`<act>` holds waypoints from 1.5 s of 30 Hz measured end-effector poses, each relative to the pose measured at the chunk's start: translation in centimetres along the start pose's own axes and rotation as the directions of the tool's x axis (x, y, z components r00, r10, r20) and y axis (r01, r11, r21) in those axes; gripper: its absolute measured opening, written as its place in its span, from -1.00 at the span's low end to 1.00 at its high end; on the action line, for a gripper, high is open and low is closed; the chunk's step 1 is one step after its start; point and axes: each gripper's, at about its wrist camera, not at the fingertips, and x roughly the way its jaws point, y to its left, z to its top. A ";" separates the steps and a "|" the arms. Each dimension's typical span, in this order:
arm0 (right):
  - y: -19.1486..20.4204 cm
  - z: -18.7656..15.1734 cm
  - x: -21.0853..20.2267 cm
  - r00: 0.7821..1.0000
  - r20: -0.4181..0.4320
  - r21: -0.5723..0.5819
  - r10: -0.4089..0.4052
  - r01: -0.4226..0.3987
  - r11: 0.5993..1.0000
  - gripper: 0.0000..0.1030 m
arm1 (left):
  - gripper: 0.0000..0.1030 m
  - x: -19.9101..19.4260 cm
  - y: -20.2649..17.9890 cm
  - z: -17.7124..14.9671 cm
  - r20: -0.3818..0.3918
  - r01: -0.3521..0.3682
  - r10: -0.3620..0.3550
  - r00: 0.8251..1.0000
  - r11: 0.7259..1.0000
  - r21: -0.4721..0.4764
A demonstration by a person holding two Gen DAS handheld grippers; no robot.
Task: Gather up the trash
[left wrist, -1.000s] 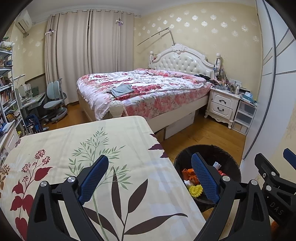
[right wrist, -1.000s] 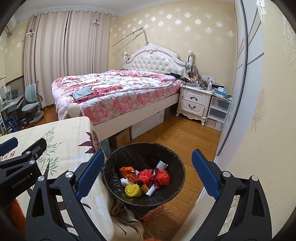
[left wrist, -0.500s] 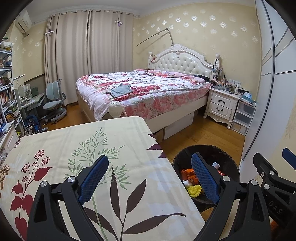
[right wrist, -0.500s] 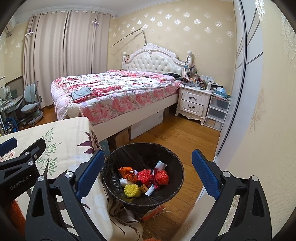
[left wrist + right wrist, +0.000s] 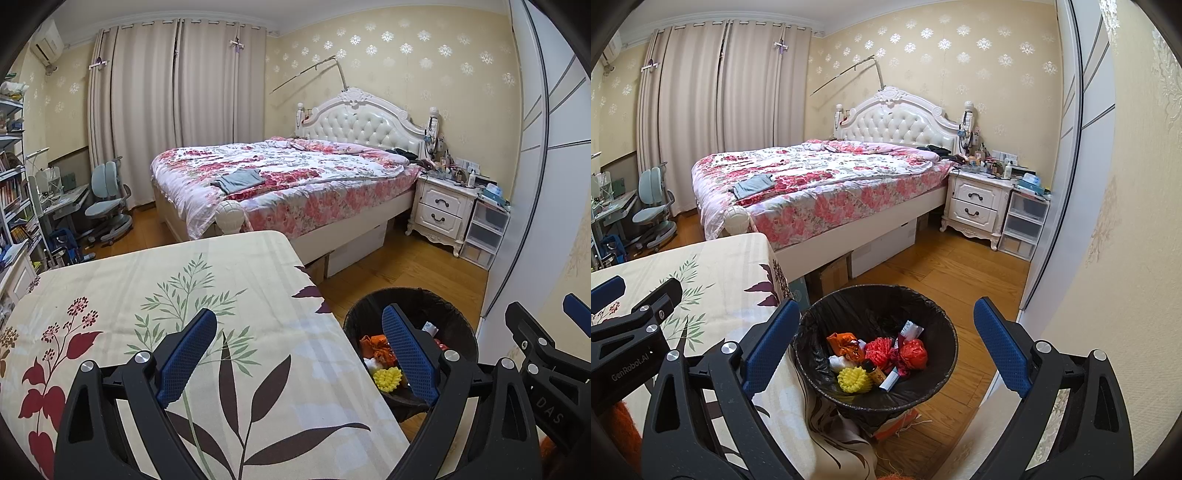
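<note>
While both claws are hovering at the corner of the surface point(image 5: 236, 295), almost nothing is changing from a second ago: the views are only drifting a hair, and no new piece is dropping. The left claw point(image 5: 299, 354) is staying spread wide with nothing between its blue pads, hanging over the leaf-print cloth. The right claw point(image 5: 886, 343) is likewise gaping apart and empty, framing the black-lined bin point(image 5: 945, 332) that is standing on the floor point(image 5: 960, 273) just beside the surface's edge. The trash is sitting inside that bin: a yellow ruffled piece point(image 5: 852, 379), an orange wrapper point(image 5: 844, 341), two red netted balls point(image 5: 882, 350), a small brown bottle point(image 5: 871, 369) and a white tube point(image 5: 890, 380). No litter is showing on the visible part of the cloth, so I'm judging the collecting as finished or very nearly so, with both claws idling rather than lining up another grab.
</note>
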 end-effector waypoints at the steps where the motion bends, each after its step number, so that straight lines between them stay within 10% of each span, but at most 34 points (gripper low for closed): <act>1: 0.0 0.0 0.0 1.000 0.000 0.000 0.000 0.000 1.000 0.81 | 0.76 0.0 0.0 0.0 0.001 -0.001 0.001 1.000 1.000 0.000; 45: 0.0 -0.1 0.0 1.000 0.001 0.000 -0.001 0.001 1.000 0.81 | 0.76 -0.1 -0.7 -0.2 0.018 0.026 -0.026 0.999 1.000 0.006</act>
